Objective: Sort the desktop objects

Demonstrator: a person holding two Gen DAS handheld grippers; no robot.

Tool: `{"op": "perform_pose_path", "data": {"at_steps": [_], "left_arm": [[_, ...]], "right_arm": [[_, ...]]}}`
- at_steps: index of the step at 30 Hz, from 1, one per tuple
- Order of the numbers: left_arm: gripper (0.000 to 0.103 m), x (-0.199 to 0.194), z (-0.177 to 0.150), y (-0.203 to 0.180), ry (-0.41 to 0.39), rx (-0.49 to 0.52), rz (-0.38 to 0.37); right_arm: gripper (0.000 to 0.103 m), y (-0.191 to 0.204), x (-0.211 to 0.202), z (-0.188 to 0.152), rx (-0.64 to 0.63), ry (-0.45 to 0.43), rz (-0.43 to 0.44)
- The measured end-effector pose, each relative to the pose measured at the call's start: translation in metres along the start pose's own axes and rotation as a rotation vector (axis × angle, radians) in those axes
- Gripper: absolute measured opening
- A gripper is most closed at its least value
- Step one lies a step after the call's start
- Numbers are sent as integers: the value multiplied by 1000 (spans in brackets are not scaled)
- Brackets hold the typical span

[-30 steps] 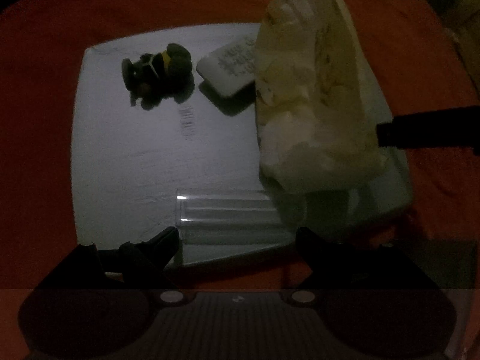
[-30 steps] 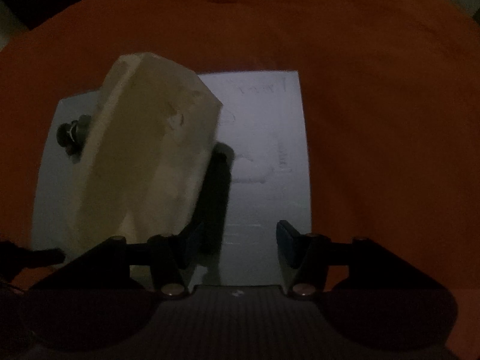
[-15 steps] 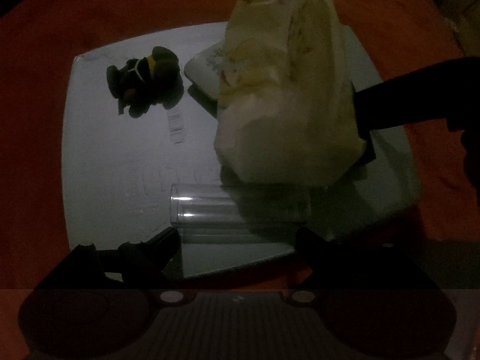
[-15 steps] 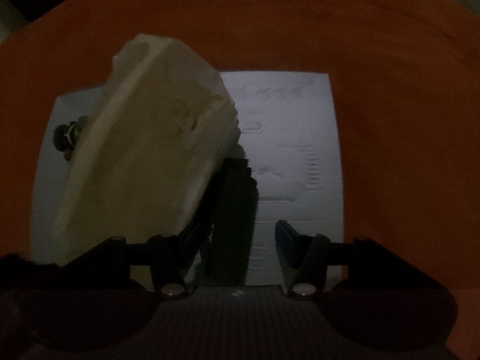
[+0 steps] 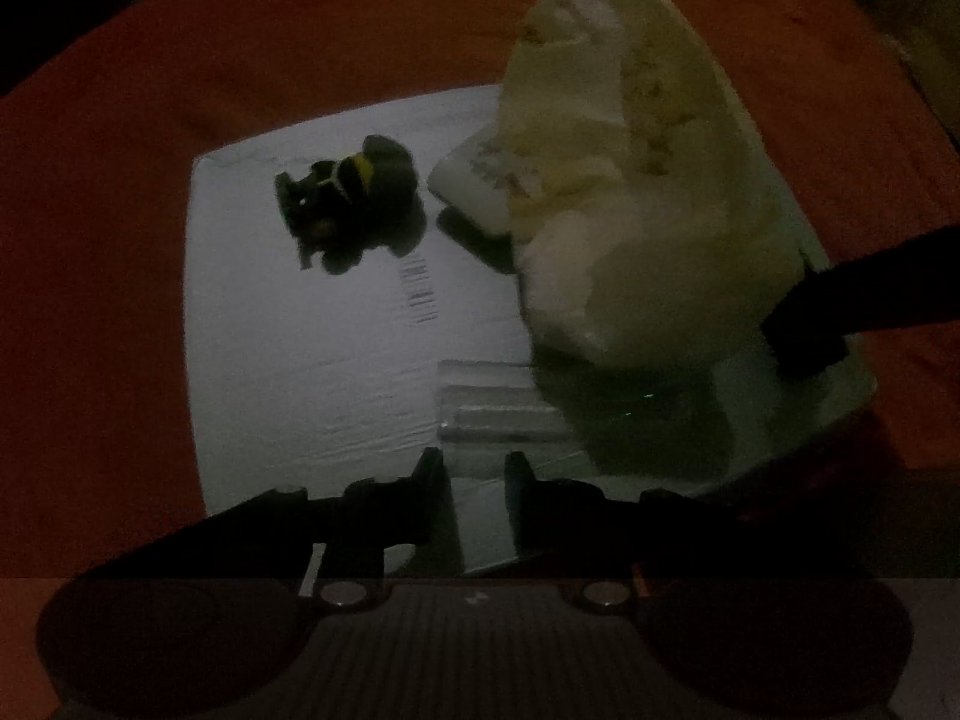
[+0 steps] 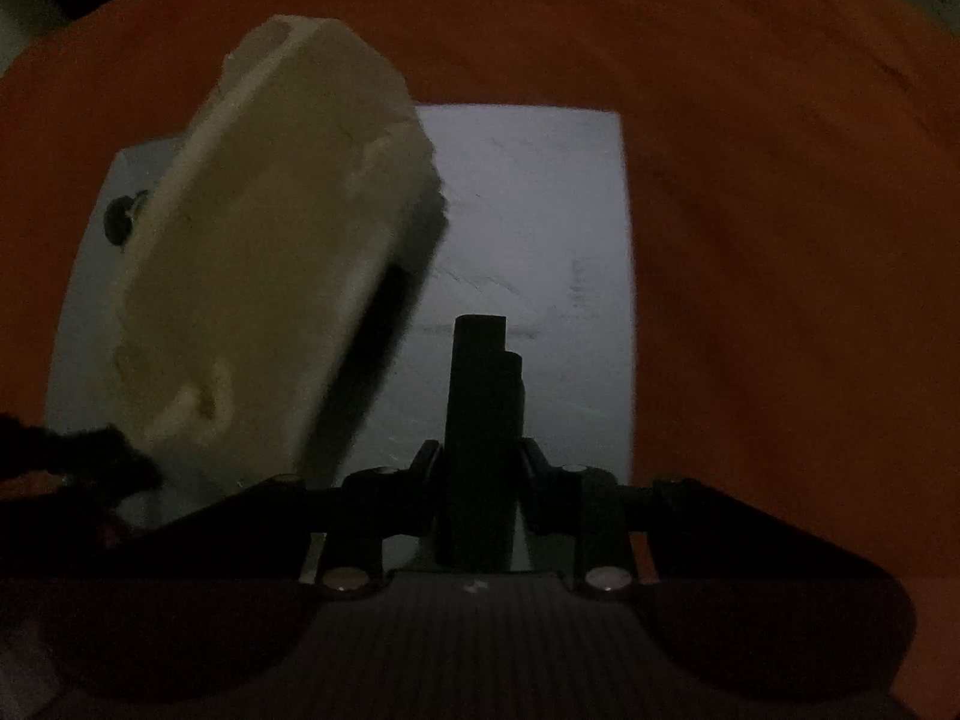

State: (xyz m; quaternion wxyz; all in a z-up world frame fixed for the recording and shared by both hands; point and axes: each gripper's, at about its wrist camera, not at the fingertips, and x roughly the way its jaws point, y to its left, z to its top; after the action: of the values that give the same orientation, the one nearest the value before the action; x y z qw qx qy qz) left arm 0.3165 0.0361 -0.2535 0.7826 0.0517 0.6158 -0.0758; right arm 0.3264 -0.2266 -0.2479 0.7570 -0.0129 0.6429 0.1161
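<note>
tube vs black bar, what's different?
Tube is clear; bar is opaque black. Tube lies crosswise on the white board, near the shut left gripper; bar runs lengthwise between the closing jaws of the right gripper. Both are elongated.

An orange-red cloth (image 5: 150, 192) fills the frame edges. At centre lies a pale grey-white sheet (image 5: 300, 360) with faint dark print. A cream, mottled bag (image 5: 648, 210) stands at upper right. The small toy (image 5: 348, 204) at upper left is black with 1 yellow band.
</note>
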Motion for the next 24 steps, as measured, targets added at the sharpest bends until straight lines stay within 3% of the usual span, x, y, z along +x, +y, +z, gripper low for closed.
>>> {"op": "perform_pose_path", "data": {"at_steps": [6,14,19,22,24], "left_arm": [[19,0,3,10,-6,-15,28],[19,-13,15,23,-13,-82,-13],[32,-13,15,26,-15,-92,-25],[56,-9,11,28,0,-103,-39],[58,-8,8,27,12,-105,-39]], "right_arm": [[29,-14,-10,-10,-5,5,-9],[29,-3,-8,-14,-17,7,-24],[30,1,-2,-10,-3,13,-19],[30,3,3,-4,6,21,-19],[31,5,3,-3,7,23,-23]]}}
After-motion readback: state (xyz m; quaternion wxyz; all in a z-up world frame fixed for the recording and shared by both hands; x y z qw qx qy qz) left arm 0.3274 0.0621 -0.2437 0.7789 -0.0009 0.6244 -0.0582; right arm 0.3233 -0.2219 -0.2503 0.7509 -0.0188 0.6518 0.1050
